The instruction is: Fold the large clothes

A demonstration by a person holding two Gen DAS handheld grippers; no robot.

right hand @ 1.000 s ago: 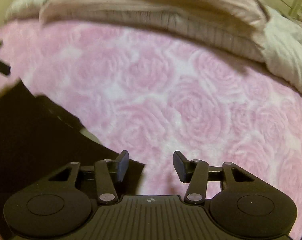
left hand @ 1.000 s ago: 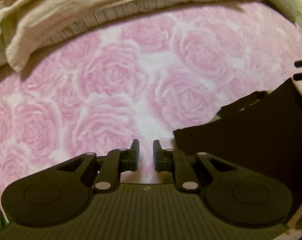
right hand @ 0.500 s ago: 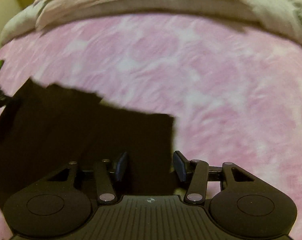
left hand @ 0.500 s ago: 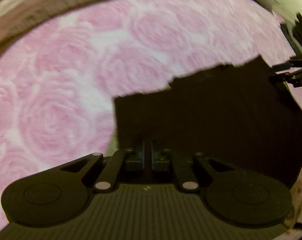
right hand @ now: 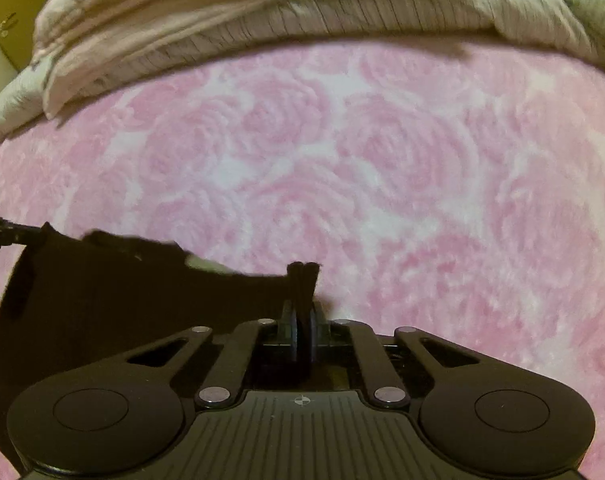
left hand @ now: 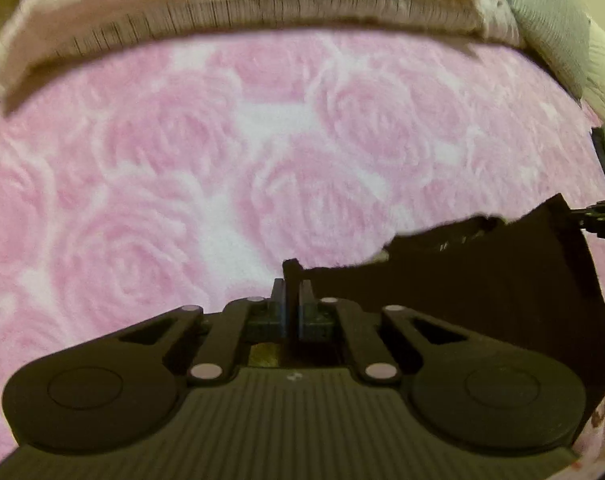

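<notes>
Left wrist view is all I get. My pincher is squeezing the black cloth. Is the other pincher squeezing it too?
Observer: Yes. The right gripper is shut on the black cloth, with a tuft of it poking up past the fingertips.
Operator: Which end does it have?
Observer: The end opposite yours; the left gripper holds the far left corner in that view.
Operator: What's past it?
Observer: Pink rose blanket, then beige bedding along the back.

Left tongs (left hand: 291,292), right tongs (right hand: 302,312) clamped
</notes>
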